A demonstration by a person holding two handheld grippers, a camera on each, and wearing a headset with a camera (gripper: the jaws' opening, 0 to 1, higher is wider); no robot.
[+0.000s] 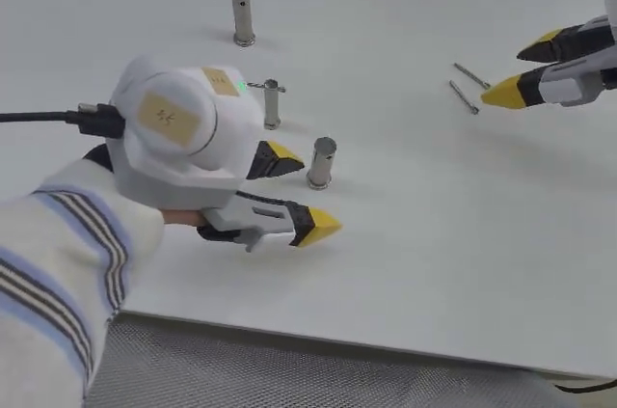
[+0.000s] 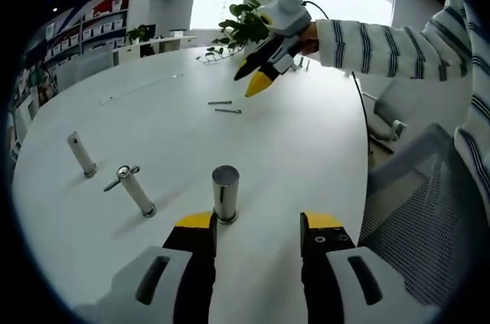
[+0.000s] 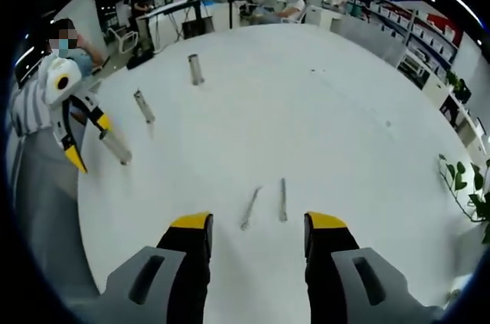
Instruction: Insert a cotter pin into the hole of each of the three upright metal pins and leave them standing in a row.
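Cotter pins (image 1: pixel 471 75), two thin grey rods, lie upper right on the white surface (image 1: pixel 415 234). Right gripper (image 1: pixel 509 72), fingers released, hovers beside them: pickup step; next, pinch one. Left gripper (image 1: pixel 308 191), fingers released, sits beside the nearest upright steel pin (image 1: pixel 321 162).

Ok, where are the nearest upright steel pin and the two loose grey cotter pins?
nearest upright steel pin (image 1: pixel 321 167), head view, mid-shaft.
loose grey cotter pins (image 1: pixel 464 97), head view, middle of the nearer one.
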